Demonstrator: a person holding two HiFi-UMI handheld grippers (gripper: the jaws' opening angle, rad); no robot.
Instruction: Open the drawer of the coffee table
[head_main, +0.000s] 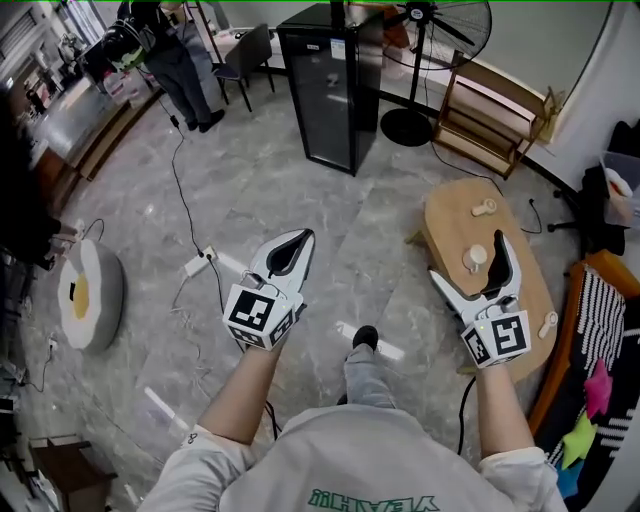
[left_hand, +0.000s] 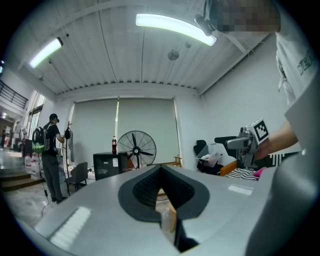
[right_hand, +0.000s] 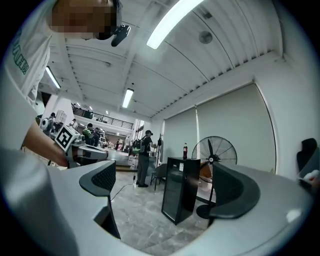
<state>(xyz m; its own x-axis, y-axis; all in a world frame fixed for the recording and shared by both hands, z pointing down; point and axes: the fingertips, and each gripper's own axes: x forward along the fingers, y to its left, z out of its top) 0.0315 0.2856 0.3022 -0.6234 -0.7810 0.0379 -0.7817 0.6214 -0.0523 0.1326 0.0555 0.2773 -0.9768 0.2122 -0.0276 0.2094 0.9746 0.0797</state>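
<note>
**Approach stage, no contact yet.** The wooden coffee table (head_main: 447, 215) stood low at the person's right, and its drawer could not be seen from above. The right gripper (head_main: 466, 255) hung over the table, jaws spread and empty. The left gripper (head_main: 303, 238) was over the floor (head_main: 250, 200), jaws pressed together on nothing. The next move probably called for lowering the right gripper to the table's side to find the drawer front.
</note>
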